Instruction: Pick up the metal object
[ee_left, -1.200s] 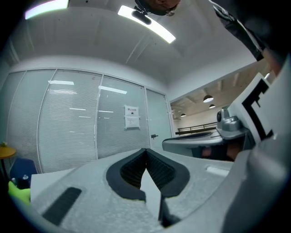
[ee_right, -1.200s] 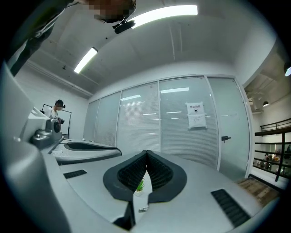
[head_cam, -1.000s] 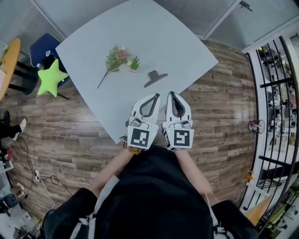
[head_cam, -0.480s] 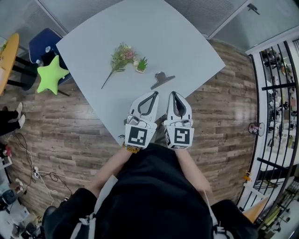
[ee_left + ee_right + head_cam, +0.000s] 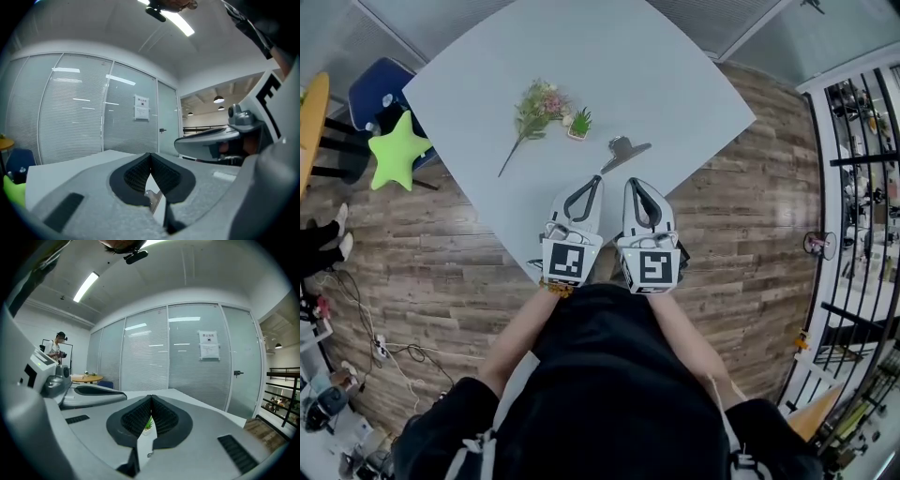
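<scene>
Metal clip [image 5: 624,150] lies near the counter's [image 5: 675,75] right edge, just beyond the left hand-held gripper [image 5: 592,181] and right hand-held gripper [image 5: 636,184], both pressed together, holding nothing.

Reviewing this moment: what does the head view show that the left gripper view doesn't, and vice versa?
Only the head view: the flower sprig, the small potted plant and the wooden floor. Only the left gripper view: the glass wall's posted notice and a ceiling light. Both: the metal clip, the white table, the green star and the right gripper.
</scene>
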A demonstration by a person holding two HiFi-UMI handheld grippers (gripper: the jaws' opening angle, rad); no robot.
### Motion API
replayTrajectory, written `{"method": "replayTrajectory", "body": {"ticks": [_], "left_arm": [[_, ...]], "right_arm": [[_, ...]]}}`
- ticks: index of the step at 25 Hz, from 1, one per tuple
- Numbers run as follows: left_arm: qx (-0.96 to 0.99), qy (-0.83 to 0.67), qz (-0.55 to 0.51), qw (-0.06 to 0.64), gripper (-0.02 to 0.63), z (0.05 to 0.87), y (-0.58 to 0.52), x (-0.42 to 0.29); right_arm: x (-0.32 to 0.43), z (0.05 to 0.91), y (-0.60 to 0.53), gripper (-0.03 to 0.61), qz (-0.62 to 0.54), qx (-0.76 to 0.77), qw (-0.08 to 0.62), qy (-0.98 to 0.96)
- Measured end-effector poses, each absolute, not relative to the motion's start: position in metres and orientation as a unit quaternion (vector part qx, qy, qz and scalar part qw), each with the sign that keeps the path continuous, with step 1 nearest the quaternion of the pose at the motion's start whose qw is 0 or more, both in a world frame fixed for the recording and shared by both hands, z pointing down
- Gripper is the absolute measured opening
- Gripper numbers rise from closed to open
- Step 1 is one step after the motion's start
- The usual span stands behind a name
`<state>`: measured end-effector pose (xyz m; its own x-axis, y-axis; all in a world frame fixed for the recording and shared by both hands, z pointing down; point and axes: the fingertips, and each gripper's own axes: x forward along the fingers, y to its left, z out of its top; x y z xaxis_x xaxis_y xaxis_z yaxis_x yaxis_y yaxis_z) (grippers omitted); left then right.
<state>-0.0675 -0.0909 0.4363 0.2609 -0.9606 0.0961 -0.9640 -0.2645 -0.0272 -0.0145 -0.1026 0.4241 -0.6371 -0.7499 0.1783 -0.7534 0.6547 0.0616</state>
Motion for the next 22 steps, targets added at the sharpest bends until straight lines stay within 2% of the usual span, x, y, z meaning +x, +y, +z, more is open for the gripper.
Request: {"method": "replayTrajectory", "body": {"ticks": [22], "left_arm": [[0.829,-0.546,0.110,0.049,0.011,0.516,-0.128,-0.048]], "right_arm": [[-0.002,0.454,-0.095,0.000,0.047,0.418,0.133,-0.897]]}}
